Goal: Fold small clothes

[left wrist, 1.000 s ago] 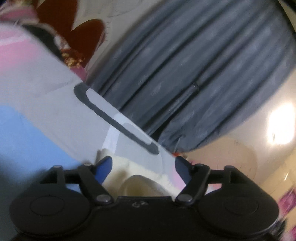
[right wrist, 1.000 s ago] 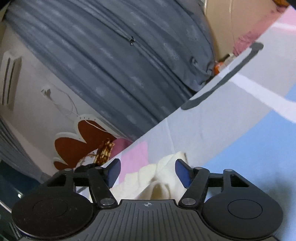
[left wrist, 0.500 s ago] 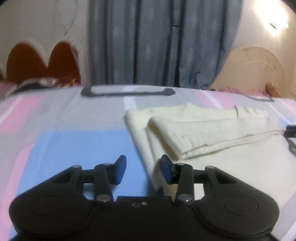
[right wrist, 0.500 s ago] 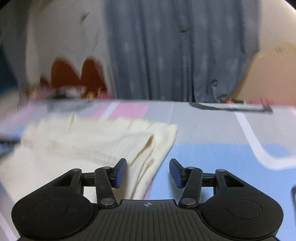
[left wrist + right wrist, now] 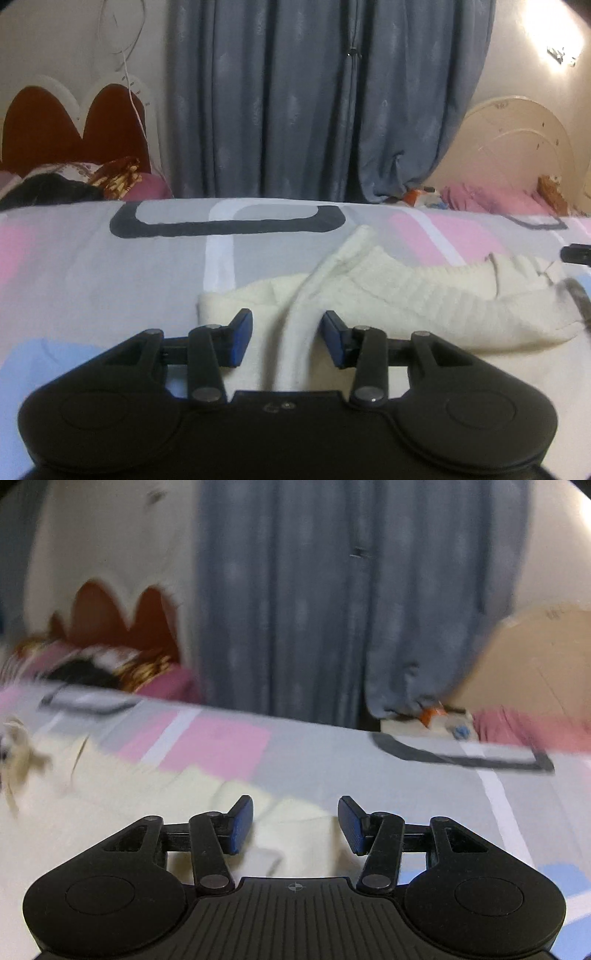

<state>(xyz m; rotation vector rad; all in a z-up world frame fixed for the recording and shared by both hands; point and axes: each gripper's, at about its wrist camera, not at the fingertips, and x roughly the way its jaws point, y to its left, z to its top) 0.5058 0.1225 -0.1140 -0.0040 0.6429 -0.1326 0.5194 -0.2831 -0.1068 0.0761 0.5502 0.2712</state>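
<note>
One fold in, more to go
Your cream knit garment (image 5: 388,295) lies partly folded on the bed (image 5: 92,266); both the left gripper (image 5: 287,338) and right gripper (image 5: 295,823) have jaws apart, holding nothing, over its near edge.

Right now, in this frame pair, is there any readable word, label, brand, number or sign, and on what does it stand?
None can be read.
Small embossed mark on the left gripper body: too small to read.
Crosshair symbol on the right gripper body: a sign, no text.
Packets beyond the patterned bedsheet: too blurred to read.
</note>
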